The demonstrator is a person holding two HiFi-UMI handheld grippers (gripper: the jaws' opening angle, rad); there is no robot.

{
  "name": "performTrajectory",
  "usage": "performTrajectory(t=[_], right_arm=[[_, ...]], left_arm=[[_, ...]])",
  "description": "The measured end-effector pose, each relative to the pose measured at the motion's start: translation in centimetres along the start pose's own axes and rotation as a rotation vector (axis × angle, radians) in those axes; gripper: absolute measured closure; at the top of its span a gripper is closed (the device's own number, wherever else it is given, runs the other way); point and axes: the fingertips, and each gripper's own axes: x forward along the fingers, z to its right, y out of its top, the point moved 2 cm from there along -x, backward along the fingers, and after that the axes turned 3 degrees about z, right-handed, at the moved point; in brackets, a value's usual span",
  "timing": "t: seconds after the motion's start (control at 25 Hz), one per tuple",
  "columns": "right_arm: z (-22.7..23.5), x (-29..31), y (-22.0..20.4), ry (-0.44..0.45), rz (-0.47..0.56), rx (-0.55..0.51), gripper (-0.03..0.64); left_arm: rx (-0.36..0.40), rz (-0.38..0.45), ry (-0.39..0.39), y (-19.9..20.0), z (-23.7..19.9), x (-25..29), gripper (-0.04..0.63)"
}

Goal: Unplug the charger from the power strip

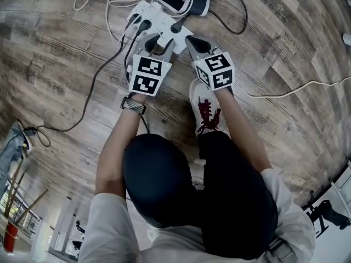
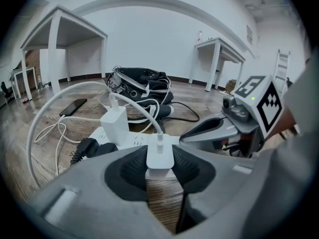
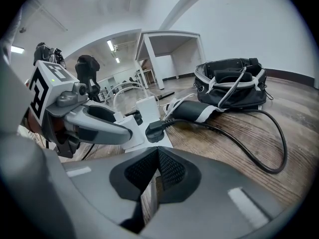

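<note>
A white power strip (image 1: 159,22) lies on the wood floor just beyond both grippers. A small white charger (image 2: 160,156) with a white cable stands at the strip's near end, seemingly still seated on it. My left gripper (image 1: 156,44) is shut on this charger, its black pads against the charger's two sides. Just right of it, my right gripper (image 1: 187,39) rests its tip at the strip's near right corner; in the right gripper view its pads (image 3: 169,168) meet at the tips with nothing between them.
A taller white charger (image 2: 118,121) and black plugs (image 2: 89,148) sit further along the strip. Behind them lie a black bag (image 2: 142,83), a phone (image 2: 74,107) and loose cables. A black cord (image 3: 249,138) loops across the floor. The person's white shoe (image 1: 205,108) stands below the grippers.
</note>
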Motion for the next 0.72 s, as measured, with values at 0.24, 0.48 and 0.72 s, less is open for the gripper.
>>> performTrajectory(t=[0.24, 0.48, 0.72], right_arm=[[-0.08, 0.08, 0.0, 0.007, -0.003, -0.014, 0.615], [-0.18, 0.07, -0.05, 0.01, -0.003, -0.011, 0.615], [-0.07, -0.01, -0.05, 0.011, -0.006, -0.011, 0.615]], left_arm=[[0.044, -0.003, -0.004, -0.13, 0.16, -0.13, 0.456], [0.109, -0.024, -0.01, -0.22, 0.52, -0.12, 0.456], [0.085, -0.027, -0.014, -0.15, 0.52, -0.06, 0.456]])
